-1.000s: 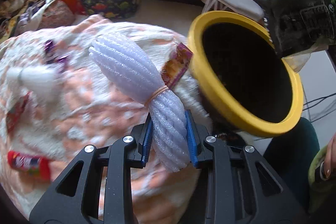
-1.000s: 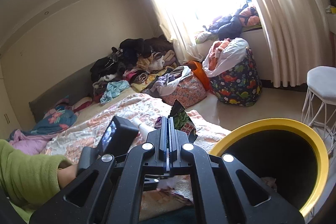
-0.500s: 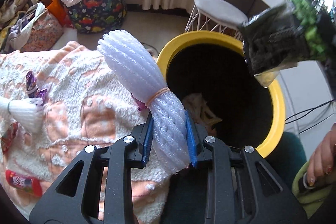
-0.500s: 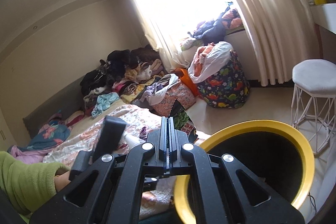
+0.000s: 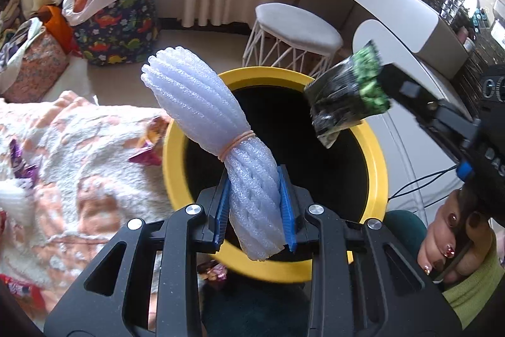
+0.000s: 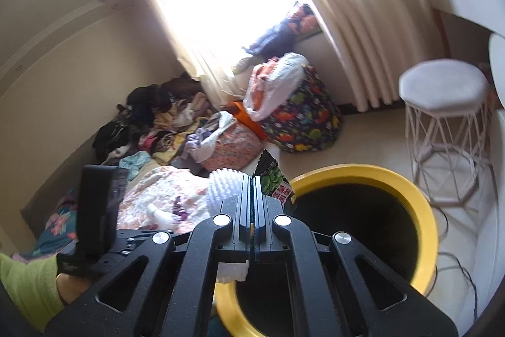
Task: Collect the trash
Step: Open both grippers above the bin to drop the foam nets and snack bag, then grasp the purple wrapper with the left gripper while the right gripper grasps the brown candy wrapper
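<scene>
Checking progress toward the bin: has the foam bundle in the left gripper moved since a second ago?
Yes. The foam bundle, clamped in the left gripper, has moved from over the blanket to over the yellow bin.

my left claw pinches a white foam net bundle over the yellow bin. my right claw holds a dark green wrapper above the bin's far-right rim. candy wrappers lie at the blanket's edge.
</scene>
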Available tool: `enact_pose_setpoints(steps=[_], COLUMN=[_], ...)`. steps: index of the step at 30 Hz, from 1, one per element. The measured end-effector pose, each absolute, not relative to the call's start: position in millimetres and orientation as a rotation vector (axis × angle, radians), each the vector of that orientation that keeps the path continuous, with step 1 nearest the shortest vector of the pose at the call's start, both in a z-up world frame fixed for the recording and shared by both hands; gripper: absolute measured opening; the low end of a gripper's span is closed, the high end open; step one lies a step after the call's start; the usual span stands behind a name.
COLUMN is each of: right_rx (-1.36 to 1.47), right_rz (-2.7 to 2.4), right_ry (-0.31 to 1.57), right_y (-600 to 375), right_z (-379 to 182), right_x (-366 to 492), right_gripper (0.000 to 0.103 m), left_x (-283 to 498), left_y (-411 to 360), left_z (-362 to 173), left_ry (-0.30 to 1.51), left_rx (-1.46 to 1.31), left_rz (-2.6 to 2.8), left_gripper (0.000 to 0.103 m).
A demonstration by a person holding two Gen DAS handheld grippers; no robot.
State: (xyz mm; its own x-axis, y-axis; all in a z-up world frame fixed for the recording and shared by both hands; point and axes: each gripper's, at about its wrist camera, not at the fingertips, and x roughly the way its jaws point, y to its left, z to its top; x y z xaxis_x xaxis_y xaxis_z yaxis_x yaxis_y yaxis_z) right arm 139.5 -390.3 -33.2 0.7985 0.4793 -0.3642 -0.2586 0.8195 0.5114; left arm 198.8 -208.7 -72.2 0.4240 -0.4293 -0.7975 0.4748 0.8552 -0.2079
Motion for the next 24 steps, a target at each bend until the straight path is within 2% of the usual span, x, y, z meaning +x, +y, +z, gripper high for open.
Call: enact_pose_setpoints(steps=[3, 4, 5, 7, 8, 14, 24], right_rx=[0.492, 0.489, 0.480, 0.472, 0.469, 0.404, 0.278], right_rz=[0.352, 0.328, 0.306, 0.272, 0.268, 0.341, 0.451], right_ry=[0.566, 0.580, 0.597, 0.608, 0.601, 0.595, 0.634], right_y=[-401.3, -403.7, -405.1, -405.6, -404.8, -382.1, -300.1], right_z=[-47.0, -49.9, -53.2, -57.1, -57.3, -51.9, -44.5], right_x=[144.1, 144.9, 145.4, 144.0, 142.0, 138.3, 112.3], right_gripper=[0.002, 0.008, 0.024, 0.048, 0.048, 0.052, 0.055], left_x=[200.4, 202.4, 203.0, 202.1, 201.6, 201.1, 205.4], left_y=[-212.4, -210.8, -208.5, -202.2, -196.5, -163.2, -112.6], left_z=[-74.9, -75.1, -74.1, -70.5, -67.8, -56.0, -66.0], left_ry=[0.982, 0.974, 0.961, 0.929, 0.907, 0.826, 0.835], left_rx=[0.041, 0.034, 0.026, 0.002, -0.016, -0.080, -0.145], left_rz=[-0.577, -0.572, -0.561, -0.549, -0.537, -0.454, -0.370], left_gripper=[0.032, 0.048, 0.058, 0.067, 0.072, 0.075, 0.075])
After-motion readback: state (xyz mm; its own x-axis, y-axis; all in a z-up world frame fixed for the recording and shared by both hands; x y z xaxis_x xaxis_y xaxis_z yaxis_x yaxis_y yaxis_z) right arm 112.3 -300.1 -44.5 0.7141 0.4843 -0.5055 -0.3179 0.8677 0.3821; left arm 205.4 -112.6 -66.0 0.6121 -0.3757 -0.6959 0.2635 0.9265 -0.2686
